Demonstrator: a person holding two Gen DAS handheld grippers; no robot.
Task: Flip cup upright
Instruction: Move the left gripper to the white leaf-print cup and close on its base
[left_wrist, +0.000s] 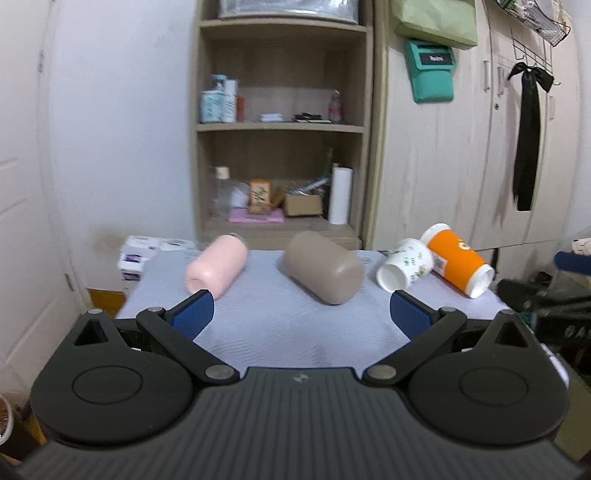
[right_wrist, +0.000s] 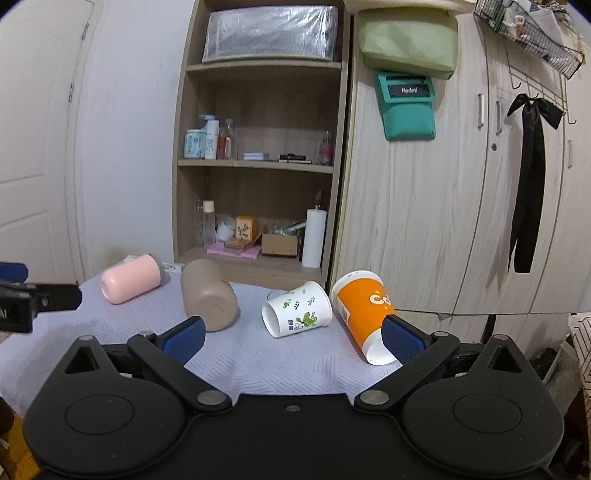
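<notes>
Several cups lie on their sides on a table with a pale cloth (left_wrist: 266, 325). From left to right: a pink cup (left_wrist: 216, 267) (right_wrist: 131, 284), a taupe cup (left_wrist: 323, 271) (right_wrist: 208, 299), a white paper cup with green leaves (left_wrist: 404, 269) (right_wrist: 297, 314) and an orange paper cup (left_wrist: 458, 260) (right_wrist: 365, 314). My left gripper (left_wrist: 301, 315) is open and empty, in front of the pink and taupe cups. My right gripper (right_wrist: 293, 338) is open and empty, in front of the white cup, its right finger beside the orange cup's mouth.
A wooden shelf unit (right_wrist: 258, 166) with bottles, boxes and a paper roll stands behind the table. A wardrobe (right_wrist: 443, 221) with a black ribbon stands at the right. A white door (left_wrist: 22, 184) is at the left. Tissue packs (left_wrist: 144, 254) lie at the table's far left corner.
</notes>
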